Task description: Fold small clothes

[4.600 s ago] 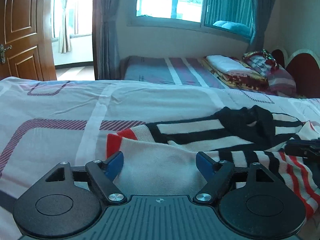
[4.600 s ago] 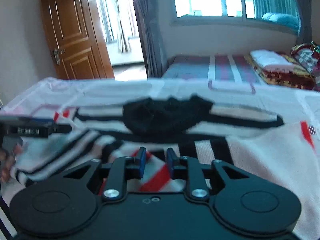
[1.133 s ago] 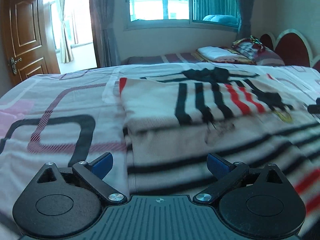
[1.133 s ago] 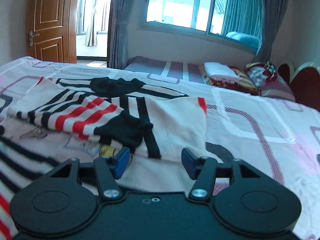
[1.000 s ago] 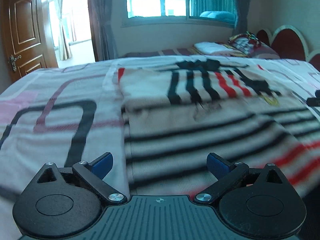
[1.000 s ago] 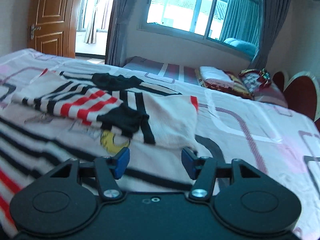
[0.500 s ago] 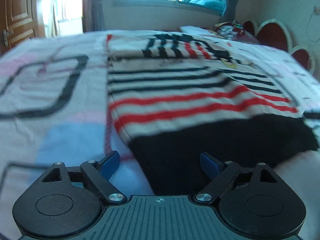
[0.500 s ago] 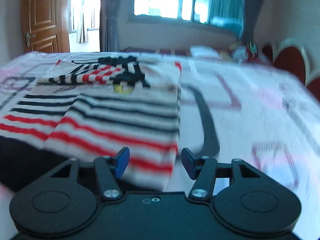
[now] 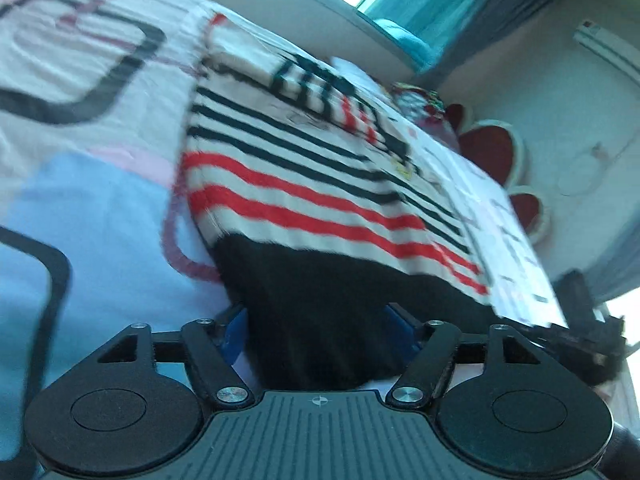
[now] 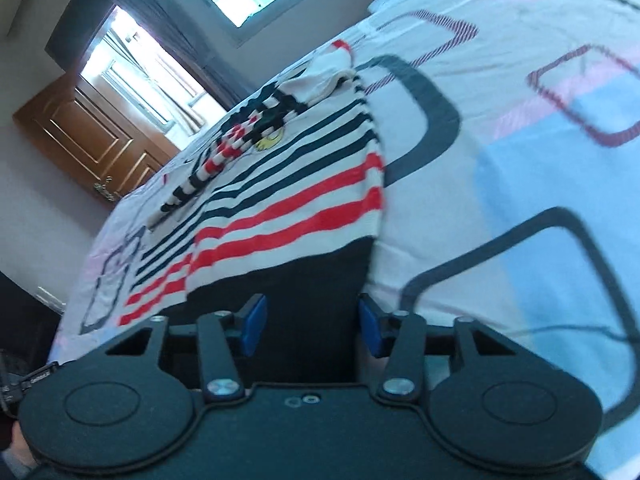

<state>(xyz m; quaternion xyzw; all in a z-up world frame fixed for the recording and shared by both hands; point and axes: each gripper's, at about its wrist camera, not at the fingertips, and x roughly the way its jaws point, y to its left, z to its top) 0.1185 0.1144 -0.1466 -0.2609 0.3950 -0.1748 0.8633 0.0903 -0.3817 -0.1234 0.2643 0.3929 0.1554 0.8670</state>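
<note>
Left wrist view: my left gripper (image 9: 320,328) and right gripper (image 10: 310,324), jaws half-wide and just closing, straddle the sweater (image 9: 320,184) hem near the bed (image 9: 80,208) edge. Next: pinch, fold upward.

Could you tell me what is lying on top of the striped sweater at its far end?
The sweater's own striped sleeves lie folded across its chest, partly covering a yellow motif. The rest of the motif is hidden.
</note>
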